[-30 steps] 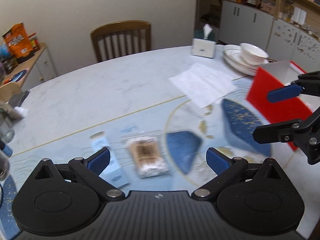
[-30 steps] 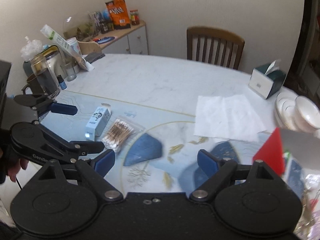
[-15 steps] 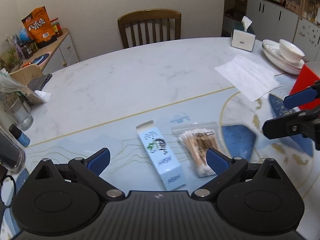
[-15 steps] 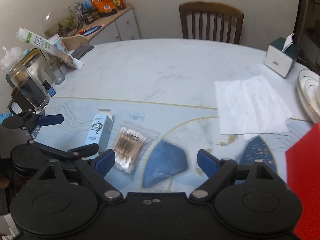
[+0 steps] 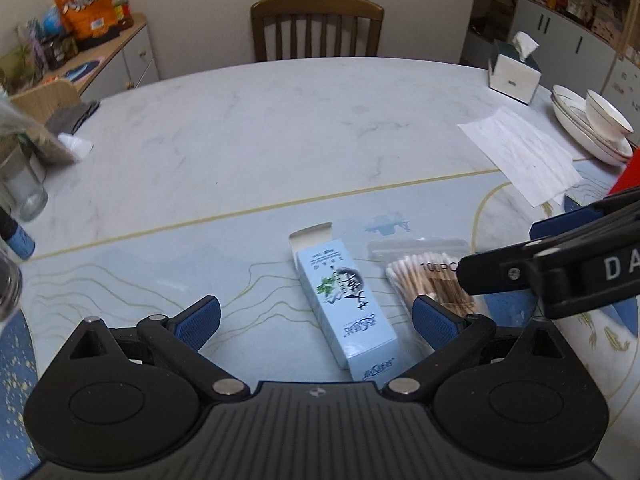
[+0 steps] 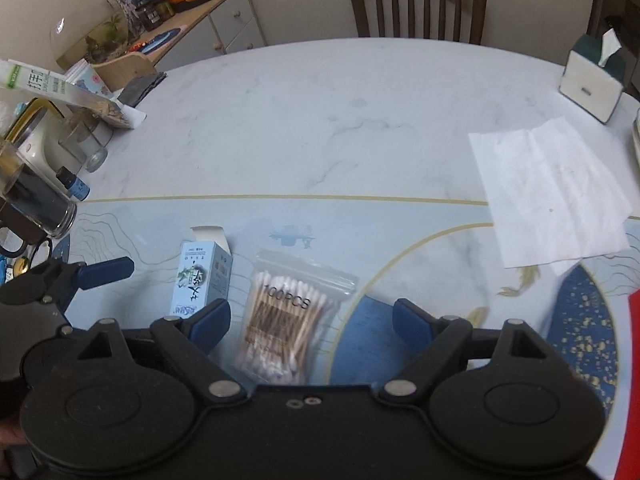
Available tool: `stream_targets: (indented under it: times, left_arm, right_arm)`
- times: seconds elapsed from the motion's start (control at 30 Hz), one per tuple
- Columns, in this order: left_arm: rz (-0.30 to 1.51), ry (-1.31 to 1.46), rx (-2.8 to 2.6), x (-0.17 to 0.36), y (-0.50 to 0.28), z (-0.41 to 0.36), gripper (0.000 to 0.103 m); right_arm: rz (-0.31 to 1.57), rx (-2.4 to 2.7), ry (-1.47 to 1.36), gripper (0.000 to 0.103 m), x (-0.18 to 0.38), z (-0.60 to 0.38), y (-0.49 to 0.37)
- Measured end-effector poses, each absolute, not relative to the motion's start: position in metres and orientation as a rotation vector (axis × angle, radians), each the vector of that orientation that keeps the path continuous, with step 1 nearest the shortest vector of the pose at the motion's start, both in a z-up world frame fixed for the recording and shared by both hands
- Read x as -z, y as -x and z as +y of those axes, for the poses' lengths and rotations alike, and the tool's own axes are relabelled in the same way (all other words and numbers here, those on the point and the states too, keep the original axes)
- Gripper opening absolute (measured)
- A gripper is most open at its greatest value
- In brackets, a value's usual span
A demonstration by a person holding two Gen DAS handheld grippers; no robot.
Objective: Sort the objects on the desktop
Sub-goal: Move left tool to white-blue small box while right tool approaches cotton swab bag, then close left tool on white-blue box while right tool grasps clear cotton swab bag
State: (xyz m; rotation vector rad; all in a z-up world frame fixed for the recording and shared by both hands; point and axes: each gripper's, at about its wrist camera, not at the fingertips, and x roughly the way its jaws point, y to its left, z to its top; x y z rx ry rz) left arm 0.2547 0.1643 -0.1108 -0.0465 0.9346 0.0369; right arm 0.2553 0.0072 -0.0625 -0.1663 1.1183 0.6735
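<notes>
A pale blue carton with an open flap lies on the table mat, and a clear bag of cotton swabs lies just to its right. My left gripper hovers open over the carton, its pads apart from it. My right gripper hangs above the swab bag; its jaws are wide and closing slightly, with the bag below them and untouched. Each gripper shows in the other's view: the right gripper and the left gripper.
A red box sits at the right edge. A white paper sheet, a tissue box and stacked dishes lie far right. Glass jars, a small blue bottle and packets crowd the left edge. A chair stands behind the table.
Both grippers have swung left and sunk toward the table. The carton and swab bag now lie under the fingers, and the red box has slid to the right edge.
</notes>
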Motion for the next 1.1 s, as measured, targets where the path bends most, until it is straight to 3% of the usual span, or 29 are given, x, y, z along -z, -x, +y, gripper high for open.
stream_targets:
  times: [0.4, 0.6, 0.87, 0.97, 1.03, 1.1]
  left_arm:
    - [0.94, 0.099, -0.069, 0.12, -0.255, 0.166, 0.101]
    - [0.949, 0.111, -0.074, 0.123, -0.254, 0.167, 0.092]
    - [0.956, 0.127, -0.049, 0.124, -0.255, 0.164, 0.07]
    - [0.954, 0.117, -0.044, 0.123, -0.256, 0.161, 0.064]
    - [0.954, 0.11, -0.039, 0.122, -0.256, 0.16, 0.058]
    - [0.955, 0.101, -0.035, 0.122, -0.257, 0.159, 0.055]
  right_arm:
    - [1.188, -0.595, 0.181, 0.087, 0.084, 0.031, -0.269]
    - [1.204, -0.59, 0.23, 0.086, 0.092, 0.039, -0.264]
    - [1.204, -0.593, 0.242, 0.084, 0.094, 0.042, -0.263]
    - [1.19, -0.6, 0.267, 0.076, 0.093, 0.044, -0.261]
    - [1.178, -0.608, 0.28, 0.06, 0.091, 0.045, -0.26]
    - [1.182, -0.612, 0.283, 0.057, 0.09, 0.046, -0.26]
